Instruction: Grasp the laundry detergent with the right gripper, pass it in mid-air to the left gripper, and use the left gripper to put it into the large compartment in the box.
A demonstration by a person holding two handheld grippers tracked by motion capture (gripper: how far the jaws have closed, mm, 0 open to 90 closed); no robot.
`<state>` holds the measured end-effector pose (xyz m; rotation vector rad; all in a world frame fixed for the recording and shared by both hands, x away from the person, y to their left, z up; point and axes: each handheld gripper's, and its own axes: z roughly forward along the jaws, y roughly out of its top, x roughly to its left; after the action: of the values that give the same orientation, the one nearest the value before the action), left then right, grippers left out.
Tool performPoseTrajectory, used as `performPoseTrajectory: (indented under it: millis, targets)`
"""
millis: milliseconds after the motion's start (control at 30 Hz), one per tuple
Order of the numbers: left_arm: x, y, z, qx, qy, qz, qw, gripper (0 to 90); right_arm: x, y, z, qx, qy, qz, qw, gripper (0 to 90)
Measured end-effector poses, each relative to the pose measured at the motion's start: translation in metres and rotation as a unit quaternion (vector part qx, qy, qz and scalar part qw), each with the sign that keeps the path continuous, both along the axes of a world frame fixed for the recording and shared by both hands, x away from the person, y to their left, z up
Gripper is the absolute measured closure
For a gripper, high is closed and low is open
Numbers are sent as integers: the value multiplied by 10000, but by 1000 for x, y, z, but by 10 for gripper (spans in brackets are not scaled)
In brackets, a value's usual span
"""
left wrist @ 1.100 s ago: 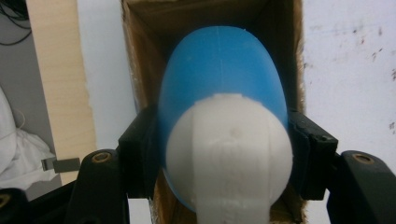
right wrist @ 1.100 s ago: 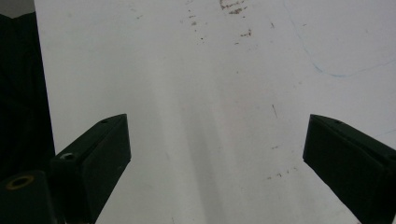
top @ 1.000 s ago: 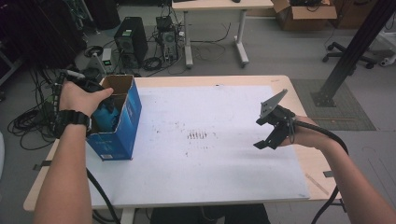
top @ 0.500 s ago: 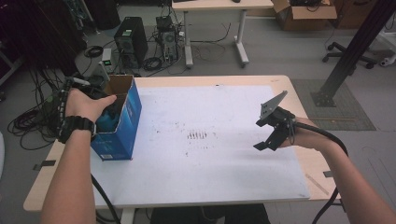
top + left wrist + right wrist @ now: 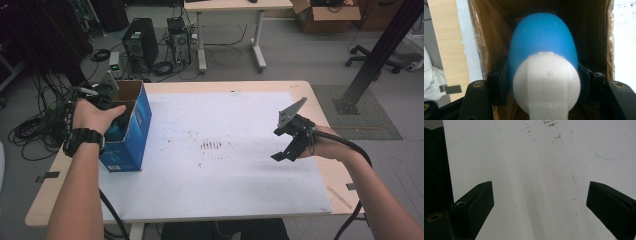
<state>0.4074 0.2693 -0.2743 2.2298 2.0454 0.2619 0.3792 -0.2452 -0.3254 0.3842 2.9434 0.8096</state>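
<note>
While the blue cardboard box stands open at the 9 o'clock edge of the table, the left gripper is seen reaching down into its mouth, and its jaws are pressed onto the 2 sides of a blue and white egg-shaped object. Compared with the picture 1 second earlier, the left hand has been drawn slightly back toward 9 o'clock and turned, so that the grip appears to be settled rather than sought. From this it is judged that the object is now held inside the box, low between the brown inner walls, and that lifting it out is the step in hand.

In the left gripper view, the object is seen end-on. Its white rounded end, crossed by a raised white band with faint embossed lettering, is turned toward the camera, and its blue domed end is pointed away, deeper into the box toward 12 o'clock of that view. Its long axis is therefore judged to run along the gripper's own line of sight, roughly down the length of the box cavity, with the jaws closed across the short axis at 3 and 9 o'clock.

The right gripper is held at 3 o'clock above the white table sheet, its jaws spread wide with nothing between them, well apart from the box.
</note>
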Motion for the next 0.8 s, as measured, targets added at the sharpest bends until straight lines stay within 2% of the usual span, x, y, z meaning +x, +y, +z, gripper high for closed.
performPoseTrajectory:
  millis: [267,333,400,467,533,700,800]
  targets:
    - [-1,-2,0,9,-19,-11,10000,374,-1,1,-2,1,23,1,10000,73]
    - [-2,-2,1,-51,-67,6,10000,360,-2,1,-2,-8,17,19,10000,73]
    - [-2,-3,2,-13,-37,-23,10000,333,-2,1,-2,-32,13,17,10000,73]
    - [-2,-3,4,2,-86,-13,10000,340,-2,0,-2,-30,13,16,10000,73]
    - [-3,-4,6,28,-51,-50,10000,337,-3,1,-2,-22,16,17,10000,73]
    - [-7,-6,20,56,-165,-85,9998,316,-4,1,-1,-31,24,18,10000,73]
    - [-11,-8,33,173,-230,-143,9995,297,-5,0,2,-22,-5,27,10000,73]
